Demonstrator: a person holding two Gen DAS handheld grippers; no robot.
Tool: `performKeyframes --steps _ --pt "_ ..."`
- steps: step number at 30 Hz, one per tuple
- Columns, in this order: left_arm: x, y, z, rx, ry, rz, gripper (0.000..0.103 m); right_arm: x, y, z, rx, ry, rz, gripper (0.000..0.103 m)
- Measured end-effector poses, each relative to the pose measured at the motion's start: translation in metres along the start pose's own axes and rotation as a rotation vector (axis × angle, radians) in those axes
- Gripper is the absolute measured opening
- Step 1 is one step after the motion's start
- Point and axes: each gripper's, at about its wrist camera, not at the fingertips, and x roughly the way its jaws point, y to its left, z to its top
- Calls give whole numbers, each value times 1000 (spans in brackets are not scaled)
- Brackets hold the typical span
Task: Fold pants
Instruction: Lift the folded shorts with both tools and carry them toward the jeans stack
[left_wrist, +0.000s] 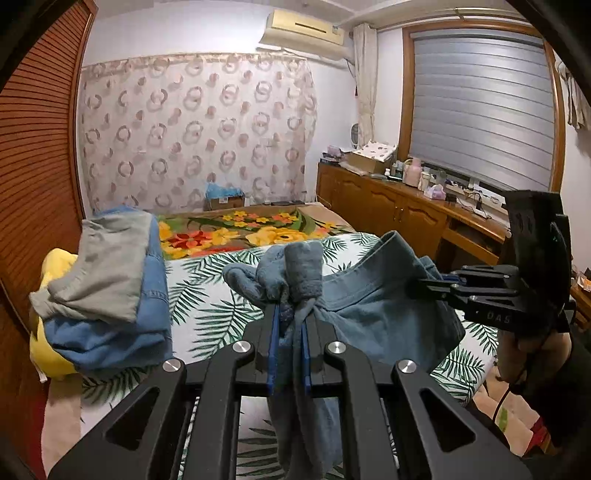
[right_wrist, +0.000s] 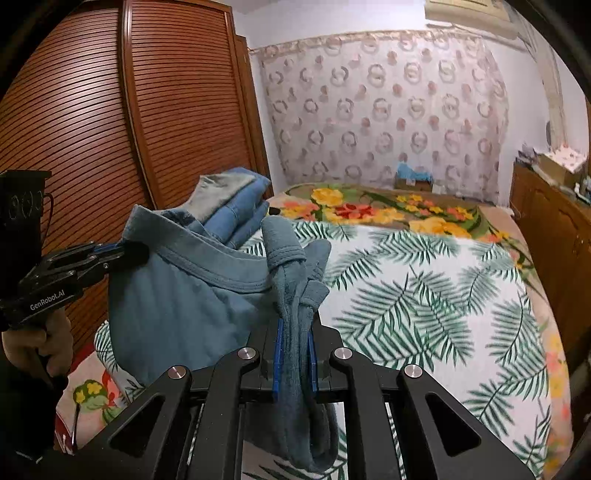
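While the left gripper (left_wrist: 288, 321) clamped bunched blue pants (left_wrist: 369, 302) above the palm-print bed (left_wrist: 207, 295), the right gripper (left_wrist: 436, 282) pinched the waistband to its right. From the right wrist, the right gripper (right_wrist: 295, 332) clamped pants (right_wrist: 177, 295) too, left gripper (right_wrist: 122, 253) gripping at left.

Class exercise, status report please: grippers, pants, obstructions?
Left gripper and right gripper shut on pants. Pants lifted above bed. Clothes pile alongside.
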Motion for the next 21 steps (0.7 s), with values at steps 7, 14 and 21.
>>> performKeyframes --steps 7,14,21 --pt "2 15 9 -16 -14 31 11 8 8 18 -51 -18 2 11" --pt "4 42 20 -37 -31 65 11 33 18 43 -105 -25 15 10" --pt "11 82 36 -75 -63 101 11 71 26 83 -190 -35 33 10"
